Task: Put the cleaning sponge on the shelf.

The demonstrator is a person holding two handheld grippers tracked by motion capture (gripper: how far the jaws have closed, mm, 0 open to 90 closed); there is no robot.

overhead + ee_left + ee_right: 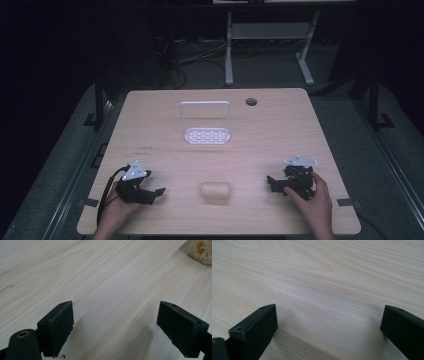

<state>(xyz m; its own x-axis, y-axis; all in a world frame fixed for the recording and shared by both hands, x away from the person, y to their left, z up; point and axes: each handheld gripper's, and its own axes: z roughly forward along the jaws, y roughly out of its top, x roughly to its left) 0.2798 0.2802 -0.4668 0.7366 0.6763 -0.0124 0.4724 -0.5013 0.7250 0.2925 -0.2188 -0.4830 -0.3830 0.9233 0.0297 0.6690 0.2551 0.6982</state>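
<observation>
Left hand-held gripper [159, 192] sits at the near-left of the desk [280, 125], held in the left hand [116, 206], jaws spread wide with bare wood between them, pointing right. Beige sponge-like roll [216, 191] lies on the desk near the front edge, between both grippers, apart from each; its porous end shows at the top right of the left gripper view [201, 251]. White wire rack [206, 123] stands upright further back, centre. Right hand-held gripper [270, 182] at near-right, held in the right hand [314, 200], jaws also wide apart, gripping nothing, pointing left.
</observation>
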